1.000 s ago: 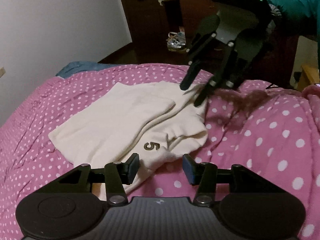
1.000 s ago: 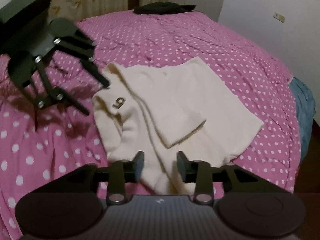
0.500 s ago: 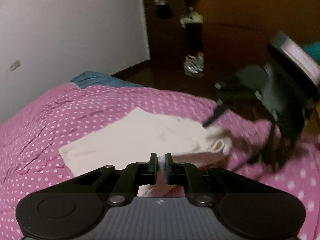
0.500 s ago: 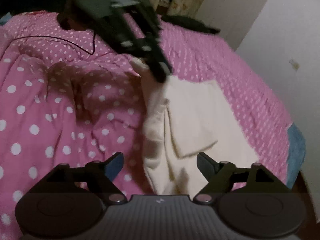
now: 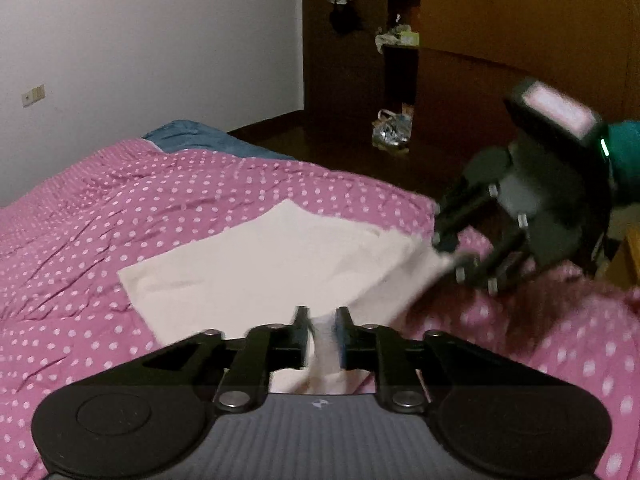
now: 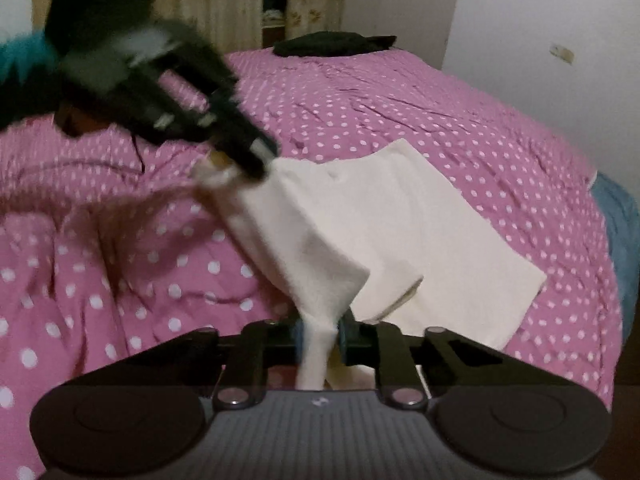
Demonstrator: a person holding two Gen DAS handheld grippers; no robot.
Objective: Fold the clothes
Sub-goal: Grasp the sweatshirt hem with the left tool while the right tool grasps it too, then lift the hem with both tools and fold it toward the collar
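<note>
**Q:** Where was the garment at that moment?

**A:** The cream garment (image 6: 404, 236) lay on the bed, over the pink polka-dot bedspread (image 6: 440, 112). Most of it rested flat, but the edge nearest my two tools was lifted off the cover and hung stretched between them.

**Q:** What were your left tongs doing?

**A:** My left tongs (image 5: 322, 336) were pressed together on a bunched fold of the garment (image 5: 256, 264). In the right wrist view I saw them (image 6: 256, 160) from the side, blurred, with a corner of cream cloth gathered at their tips.

**Q:** And the right?

**A:** My right tongs (image 6: 320, 336) were pinching the cloth too; a narrow strip of it ran down between the blue pads (image 6: 347, 334). From the left wrist view they (image 5: 450, 246) sat at the garment's far corner, too blurred for me to read the grip there.

**Q:** Anything else on the bed?

**A:** A dark item (image 6: 332, 44) lay at the far end of the bedspread, well apart from the garment. A blue cloth (image 5: 200, 140) showed beyond the edge of the pink cover, near the white wall (image 5: 140, 48). A crumpled bag (image 5: 392, 130) sat on the dark floor by the wooden wardrobe (image 5: 520, 40).
</note>
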